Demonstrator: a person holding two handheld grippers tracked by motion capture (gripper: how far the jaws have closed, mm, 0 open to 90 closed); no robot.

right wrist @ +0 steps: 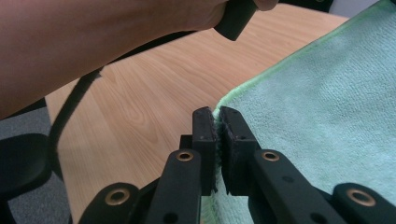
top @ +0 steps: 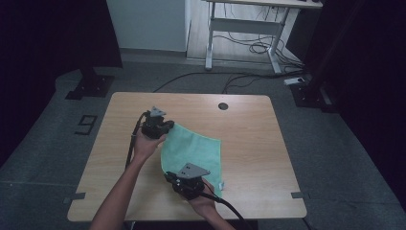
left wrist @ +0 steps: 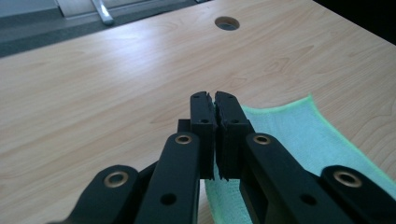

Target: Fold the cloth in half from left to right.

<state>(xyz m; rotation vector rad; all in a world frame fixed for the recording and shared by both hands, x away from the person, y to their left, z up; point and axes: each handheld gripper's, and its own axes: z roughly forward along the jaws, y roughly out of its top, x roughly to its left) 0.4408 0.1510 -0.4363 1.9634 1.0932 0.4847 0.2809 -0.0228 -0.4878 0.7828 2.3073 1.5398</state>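
A light green cloth [top: 196,151] lies spread on the wooden table [top: 249,129], with a small white tag near its front right corner. My left gripper [top: 165,126] is at the cloth's far left corner. In the left gripper view its jaws [left wrist: 214,100] are pressed together, with the cloth [left wrist: 289,135] running in under them. My right gripper [top: 172,176] is at the near left edge. In the right gripper view its jaws [right wrist: 218,115] are shut on the cloth's [right wrist: 327,107] hemmed corner.
A round cable hole [top: 223,106] sits near the table's far edge, also seen in the left gripper view [left wrist: 227,23]. Beyond the table stands a white desk frame [top: 244,26] with cables on the floor. My left forearm [right wrist: 93,42] crosses the right gripper view.
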